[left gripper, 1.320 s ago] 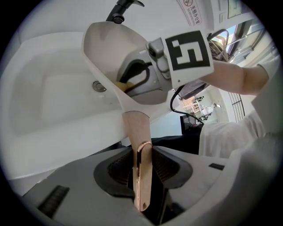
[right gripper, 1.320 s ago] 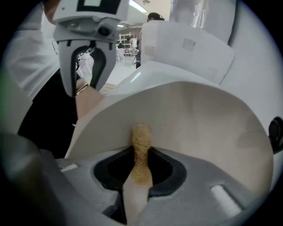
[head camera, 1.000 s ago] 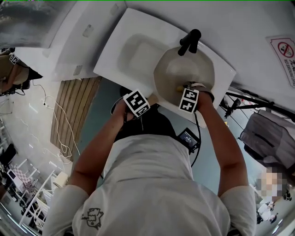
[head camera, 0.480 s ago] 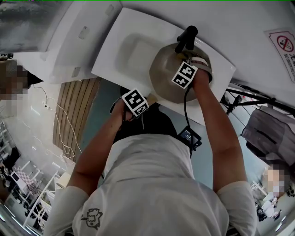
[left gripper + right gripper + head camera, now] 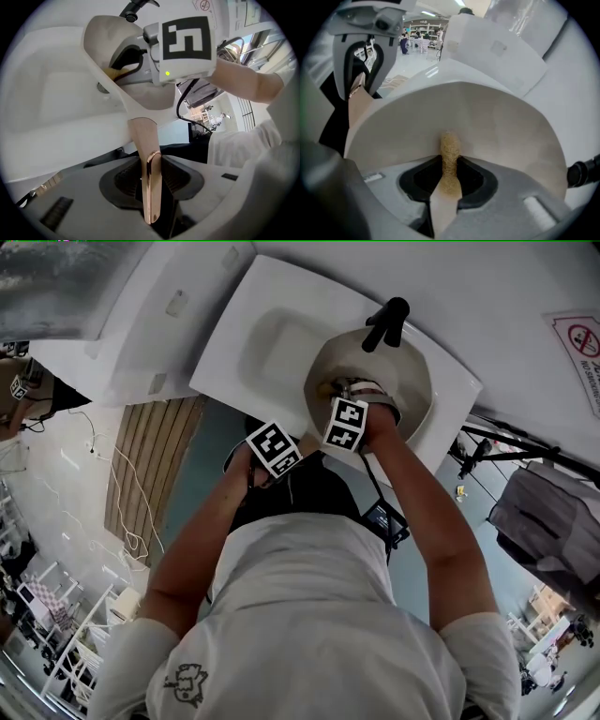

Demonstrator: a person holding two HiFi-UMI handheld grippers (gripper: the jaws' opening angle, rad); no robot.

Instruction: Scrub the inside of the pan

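Observation:
A cream pan (image 5: pixel 389 371) sits in the right part of the white sink (image 5: pixel 272 343), under the black tap (image 5: pixel 386 322). My left gripper (image 5: pixel 281 451) is shut on the pan's copper-coloured handle (image 5: pixel 151 187), which runs up between its jaws to the pan's wall (image 5: pixel 105 42). My right gripper (image 5: pixel 339 395) reaches into the pan at its left side, shut on a yellow sponge (image 5: pixel 450 154). The sponge's tip pokes out of the jaws against the pan's inner wall (image 5: pixel 497 122). From the left gripper view, the right gripper (image 5: pixel 185 40) and the sponge (image 5: pixel 112 72) show inside the pan.
The sink's left basin (image 5: pixel 61 103) lies beside the pan. A white unit (image 5: pixel 150 324) adjoins the sink on the left. A slatted wooden board (image 5: pixel 150 465) lies on the floor below it. A black stand (image 5: pixel 487 451) is at the right, and a sign (image 5: pixel 577 343) is on the wall.
My right gripper with the sponge went from the pan's near right side up toward the tap, then across to the pan's left side. The left gripper kept still on the handle.

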